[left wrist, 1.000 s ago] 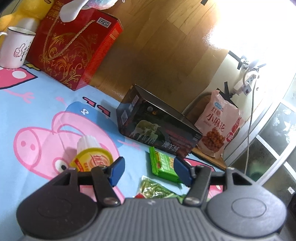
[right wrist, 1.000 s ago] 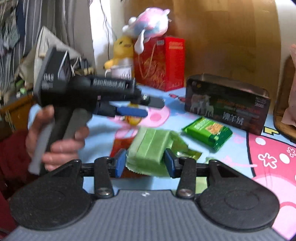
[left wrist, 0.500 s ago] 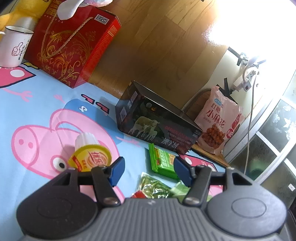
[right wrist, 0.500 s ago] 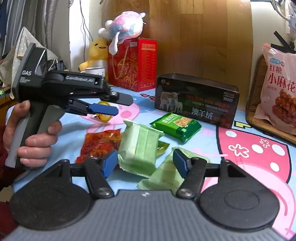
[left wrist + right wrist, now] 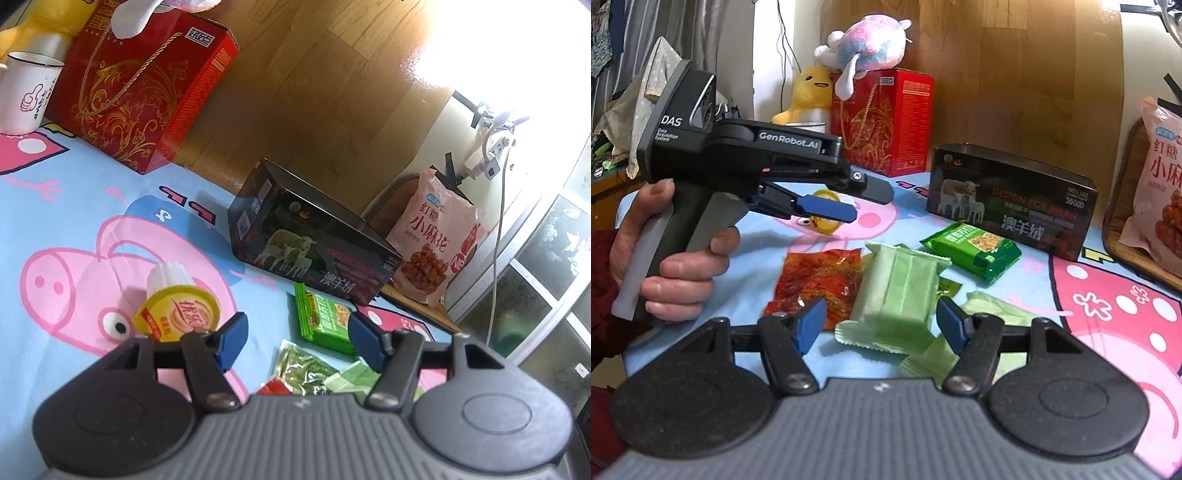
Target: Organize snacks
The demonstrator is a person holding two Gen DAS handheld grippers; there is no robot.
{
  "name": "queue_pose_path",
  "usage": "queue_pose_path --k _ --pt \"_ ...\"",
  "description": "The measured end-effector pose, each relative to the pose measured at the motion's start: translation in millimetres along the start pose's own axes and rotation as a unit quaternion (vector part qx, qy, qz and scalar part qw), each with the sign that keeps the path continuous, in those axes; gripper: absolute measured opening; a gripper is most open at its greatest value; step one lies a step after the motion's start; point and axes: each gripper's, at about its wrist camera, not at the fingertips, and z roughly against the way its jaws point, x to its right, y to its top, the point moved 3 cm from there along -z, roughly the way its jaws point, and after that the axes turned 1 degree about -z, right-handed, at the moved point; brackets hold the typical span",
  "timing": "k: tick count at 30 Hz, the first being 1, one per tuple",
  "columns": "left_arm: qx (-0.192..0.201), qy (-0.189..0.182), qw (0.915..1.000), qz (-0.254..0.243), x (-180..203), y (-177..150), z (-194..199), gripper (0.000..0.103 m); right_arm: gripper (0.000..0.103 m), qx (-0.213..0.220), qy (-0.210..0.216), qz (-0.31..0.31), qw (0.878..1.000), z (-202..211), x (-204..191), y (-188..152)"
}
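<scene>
Snacks lie scattered on the cartoon-pig tablecloth, nearest us. Our right gripper sits low and tilted slightly down, jaws parted wide around the pale green wafer pack; pads look clear of it, so released, not grasping. A second pale green pack lies just right of it. Left of it is a crinkly red spicy-snack pouch, flat and glossy. Our left hand holds the left gripper raised above the cloth, pointing right, jaws apart and empty. In its own view the blue pads frame bare cloth. Beyond sit a round yellow jelly cup, tipped on its side, and a dark green biscuit pack. Farther back are the open dark rectangular box and a red gift box.
</scene>
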Motion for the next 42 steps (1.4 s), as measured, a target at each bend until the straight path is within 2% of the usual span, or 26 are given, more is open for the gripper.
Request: queue_pose_path --k 6,9,10,11,12,14,15,17,19,22,23,25,29,32,37,42 --pt "-0.011 -0.026 0.9994 -0.02 10 -3 -1 0.061 0.072 -0.009 0.0 0.021 1.0 -4 -6 -3" --pt "-0.01 -0.029 0.9989 -0.036 16 -5 0 0.061 0.072 -0.017 -0.002 0.03 0.999 -8 -7 -5" --pt "-0.009 -0.028 0.9989 -0.035 16 -5 1 0.061 0.067 -0.019 0.0 0.034 0.999 -9 -7 -5" --pt "-0.01 -0.026 0.9991 -0.032 15 -5 0 0.061 0.055 -0.022 0.001 0.036 0.999 -10 -6 -5" --pt "-0.01 -0.025 0.9993 -0.026 13 -5 0 0.061 0.055 -0.024 -0.001 0.039 0.999 -10 -5 -4" --pt "-0.008 -0.022 0.9996 -0.016 9 -4 1 0.061 0.047 -0.02 0.005 0.041 0.999 -8 -3 -1" --pt "-0.006 -0.021 0.9997 -0.013 8 -3 1 0.061 0.047 -0.018 0.008 0.048 0.999 -7 -4 0" --pt "0.0 -0.017 0.9998 -0.01 7 -2 2 0.061 0.047 -0.007 0.014 0.089 0.996 -5 -10 3" --pt "0.003 -0.012 0.9999 -0.005 4 -1 3 0.061 0.047 0.01 0.006 0.156 0.988 -5 -19 6" --pt "0.003 -0.007 1.0 0.001 2 0 3 0.061 0.054 0.042 -0.056 0.209 0.975 -10 -18 13" --pt "0.004 -0.006 1.0 0.001 1 0 3 0.061 0.059 0.049 -0.075 0.204 0.975 -12 -13 16" --pt "0.004 -0.005 1.0 0.002 1 0 3 0.061 0.06 0.06 -0.082 0.162 0.982 -8 -1 23" --pt "0.002 -0.003 1.0 0.008 -2 1 2 0.061 0.062 0.064 -0.055 0.058 0.995 6 19 24" --pt "0.0 -0.005 1.0 0.007 -1 0 2 0.061 0.062 0.049 -0.032 -0.003 0.998 14 24 15" --pt "-0.006 -0.001 1.0 0.004 0 -1 -1 0.059 0.061 0.023 -0.009 -0.033 0.999 10 17 8" --pt "-0.018 0.004 0.9998 0.003 0 -1 -6 0.062 0.061 0.018 0.013 -0.057 0.998 7 15 11"
